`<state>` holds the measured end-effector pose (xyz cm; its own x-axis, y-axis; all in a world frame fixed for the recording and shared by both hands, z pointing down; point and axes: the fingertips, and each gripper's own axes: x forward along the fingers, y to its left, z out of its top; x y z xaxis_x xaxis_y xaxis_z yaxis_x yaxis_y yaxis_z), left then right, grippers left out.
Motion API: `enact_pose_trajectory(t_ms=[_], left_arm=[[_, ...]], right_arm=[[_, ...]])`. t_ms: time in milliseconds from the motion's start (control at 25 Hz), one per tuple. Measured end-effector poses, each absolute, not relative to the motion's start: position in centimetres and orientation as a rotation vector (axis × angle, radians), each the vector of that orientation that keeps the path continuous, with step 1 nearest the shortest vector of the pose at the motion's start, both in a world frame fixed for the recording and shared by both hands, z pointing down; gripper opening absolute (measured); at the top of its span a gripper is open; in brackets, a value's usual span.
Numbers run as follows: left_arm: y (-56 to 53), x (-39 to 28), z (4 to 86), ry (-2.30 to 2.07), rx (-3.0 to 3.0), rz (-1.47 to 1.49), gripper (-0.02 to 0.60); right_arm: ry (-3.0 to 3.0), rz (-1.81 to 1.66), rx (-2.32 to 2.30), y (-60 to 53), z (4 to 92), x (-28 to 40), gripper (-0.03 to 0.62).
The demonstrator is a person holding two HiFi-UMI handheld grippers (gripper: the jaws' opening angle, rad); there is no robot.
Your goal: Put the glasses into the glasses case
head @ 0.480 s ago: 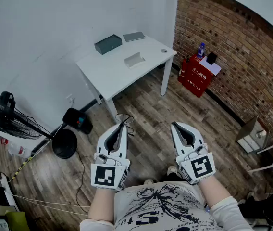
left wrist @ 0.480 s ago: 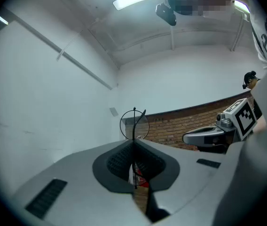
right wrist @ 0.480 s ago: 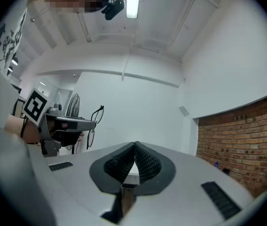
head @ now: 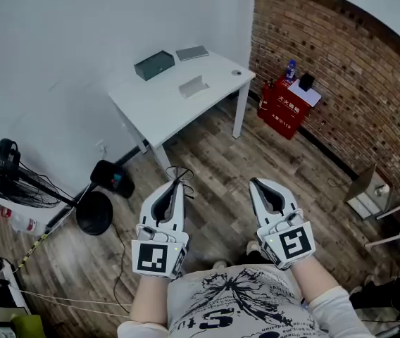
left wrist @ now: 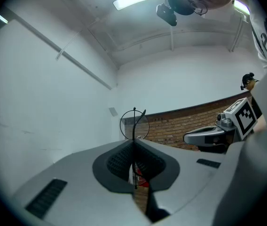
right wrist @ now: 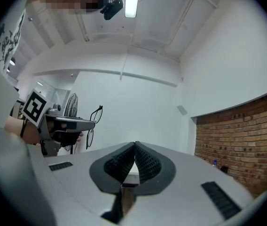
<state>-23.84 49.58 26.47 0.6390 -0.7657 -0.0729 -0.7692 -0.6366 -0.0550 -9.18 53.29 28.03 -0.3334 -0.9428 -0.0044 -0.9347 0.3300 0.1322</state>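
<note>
Wooden floor underfoot, white wall ahead, brick off to the right, and the white table (head: 159, 115) stands well ahead of the person. Left gripper (head: 177, 184) is level and clamped tight on the glasses (head: 182, 175). It's a thin dark wire frame, pinched by a slim part right at the jaw tips. One round lens rim pokes up above them in the left gripper view. Right gripper (head: 257, 184) rides alongside, level, jaws together with nothing in them.

Over on the table there's a dark grey box (head: 153, 65) by the far left corner and a flat grey slab (head: 192, 52) at the far edge. A pale holder (head: 194, 86) lies mid-table toward the right edge. Which of them the glasses belong in I can't say; all too small from here.

So the step in hand, as I read it, is the carry. Hold that pinch firm, because a grip on bare wire invites the frame to swivel. Keep the gripper level, close in smoothly, and keep the lenses clear of the table's near edge. The free right gripper looks best spent steadying or opening the container on arrival. That way the glasses are laid in flat, not dropped.
</note>
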Motion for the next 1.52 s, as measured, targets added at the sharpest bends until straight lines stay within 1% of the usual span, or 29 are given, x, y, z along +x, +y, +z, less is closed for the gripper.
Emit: enact_pose_trajectory(t_ms=[360,680,880,1280,1520], left_arm=[[46.7,-23.6,28.0,1.293,-2.792,0.032,0.014],[40.0,-21.1,29.8,1.362,-2.762,-0.006,0.014],[33.1,-16.6,30.9,1.446,-2.726,-0.041,0.014],[15.8,-5.1,30.4,1.702,-2.6,-0.095,0.014],[7.9,-0.9,31.0,1.779,-2.558,-0.099,0.014]], right_arm=[[-2.47,-0.076,1.829,49.9,29.5,-8.1,0.015],[-2.513,-0.061,1.758,42.1,31.3,-5.2,0.015],[-2.558,-0.061,1.655,34.7,32.6,-0.9,0.015],[-2.691,0.007,1.379,14.4,32.3,10.0,0.015],[-2.734,-0.022,1.255,5.5,32.1,13.7,0.015]])
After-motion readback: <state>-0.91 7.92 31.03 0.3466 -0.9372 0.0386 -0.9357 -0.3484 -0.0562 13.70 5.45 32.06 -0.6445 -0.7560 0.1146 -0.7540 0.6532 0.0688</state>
